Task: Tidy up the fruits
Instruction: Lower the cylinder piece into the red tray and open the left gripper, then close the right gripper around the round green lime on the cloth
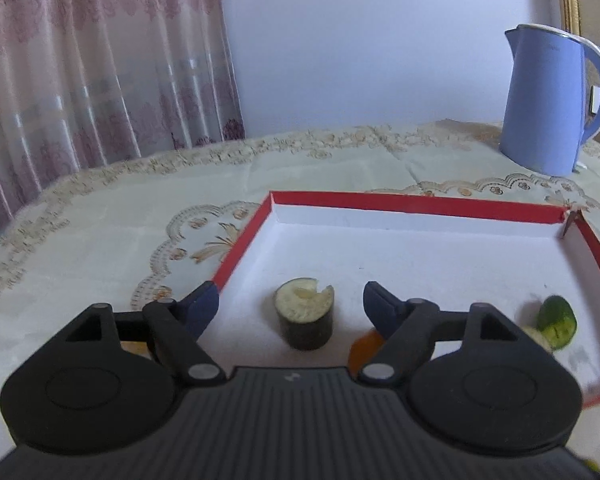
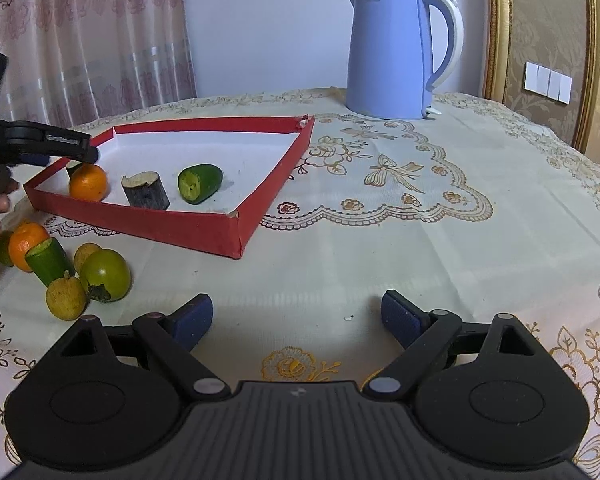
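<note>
A shallow red box (image 2: 148, 224) with a white floor lies on the table; it also shows in the left wrist view (image 1: 412, 201). Inside it are an orange (image 2: 88, 182), a dark cut cucumber stub (image 2: 145, 190) and a green cucumber end (image 2: 200, 183). In the left wrist view the stub (image 1: 305, 313) stands between my left gripper's open fingers, the orange (image 1: 365, 350) peeks out under the right finger, and the green end (image 1: 557, 322) lies right. My left gripper (image 1: 291, 306) is open and empty over the box. My right gripper (image 2: 297, 314) is open and empty above bare tablecloth.
Loose fruit lies left of the box: an orange (image 2: 27, 245), a cucumber piece (image 2: 50, 261), a green persimmon (image 2: 105, 275), a yellow-brown fruit (image 2: 65, 295) and others. A blue kettle (image 2: 396, 52) stands at the back. Curtains hang behind left.
</note>
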